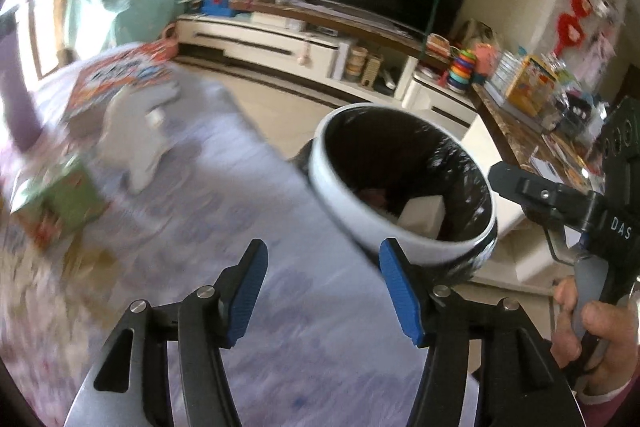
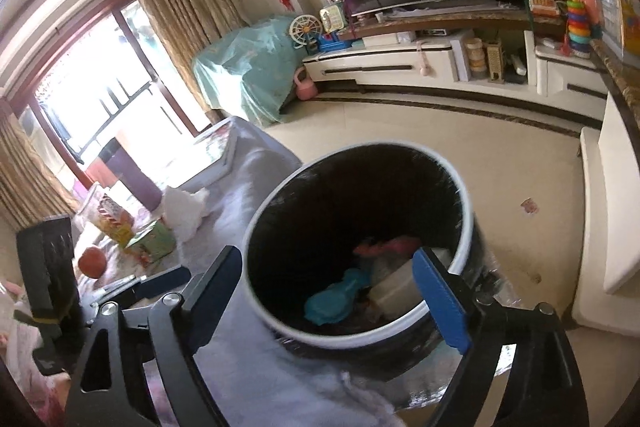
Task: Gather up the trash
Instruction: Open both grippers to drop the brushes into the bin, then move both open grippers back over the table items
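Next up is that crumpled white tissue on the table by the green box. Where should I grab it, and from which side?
Take the crumpled white tissue at its raised top peak, coming from above and slightly from the bin side. It stands as a loose heap, so its upper folds should pinch easily. The green box sits close on its near-left, so a low approach from there looks crowded. The left gripper is open and empty.
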`<action>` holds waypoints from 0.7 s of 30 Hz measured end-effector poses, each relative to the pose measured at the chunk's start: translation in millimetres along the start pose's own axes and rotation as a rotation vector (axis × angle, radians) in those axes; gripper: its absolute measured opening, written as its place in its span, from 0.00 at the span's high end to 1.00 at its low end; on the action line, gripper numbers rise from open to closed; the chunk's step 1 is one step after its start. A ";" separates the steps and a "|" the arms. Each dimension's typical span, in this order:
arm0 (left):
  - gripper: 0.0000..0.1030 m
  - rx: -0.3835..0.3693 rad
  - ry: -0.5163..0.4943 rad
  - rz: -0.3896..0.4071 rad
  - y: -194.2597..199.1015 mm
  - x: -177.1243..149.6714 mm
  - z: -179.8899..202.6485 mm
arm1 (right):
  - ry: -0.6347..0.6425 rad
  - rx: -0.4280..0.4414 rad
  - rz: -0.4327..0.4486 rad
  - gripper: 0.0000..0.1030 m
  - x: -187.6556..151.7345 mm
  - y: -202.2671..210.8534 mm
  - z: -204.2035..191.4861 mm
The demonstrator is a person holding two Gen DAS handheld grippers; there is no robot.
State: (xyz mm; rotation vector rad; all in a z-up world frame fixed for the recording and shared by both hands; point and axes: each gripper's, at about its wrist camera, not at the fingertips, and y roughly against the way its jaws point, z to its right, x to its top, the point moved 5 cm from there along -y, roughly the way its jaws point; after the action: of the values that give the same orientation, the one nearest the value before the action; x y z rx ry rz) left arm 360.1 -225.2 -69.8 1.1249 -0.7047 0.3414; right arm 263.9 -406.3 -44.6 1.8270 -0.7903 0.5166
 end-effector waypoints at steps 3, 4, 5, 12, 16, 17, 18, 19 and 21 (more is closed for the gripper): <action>0.44 0.017 0.041 0.005 15.2 -14.8 -18.2 | 0.008 0.029 -0.011 0.14 -9.1 -2.8 -17.0; 0.44 0.025 0.054 0.008 20.9 -18.6 -24.4 | 0.013 0.036 -0.014 0.14 -11.4 -3.9 -22.4; 0.44 0.033 0.070 0.012 27.5 -23.2 -30.5 | 0.019 0.047 -0.017 0.14 -14.4 -5.0 -29.5; 0.42 0.090 0.148 0.037 66.3 -50.6 -66.8 | 0.065 0.109 -0.042 0.14 -32.2 -13.2 -72.2; 0.42 0.119 0.187 0.042 83.8 -64.4 -82.6 | 0.096 0.139 -0.065 0.14 -43.4 -20.1 -96.1; 0.42 0.125 0.196 0.044 88.5 -66.5 -86.1 | 0.101 0.144 -0.069 0.14 -45.8 -21.6 -101.1; 0.42 0.132 0.204 0.047 92.3 -69.1 -89.2 | 0.107 0.149 -0.075 0.14 -48.0 -24.0 -106.1; 0.42 0.139 0.212 0.048 94.9 -70.8 -91.7 | 0.113 0.155 -0.081 0.13 -50.7 -26.5 -111.3; 0.42 0.148 0.222 0.049 99.1 -73.0 -99.6 | 0.121 0.165 -0.092 0.13 -54.6 -30.8 -118.4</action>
State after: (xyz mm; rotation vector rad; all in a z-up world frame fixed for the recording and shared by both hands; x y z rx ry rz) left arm 282.3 -87.3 -73.8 1.1889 -0.5176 0.5589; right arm 249.9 -273.5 -56.6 1.9530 -0.5928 0.6417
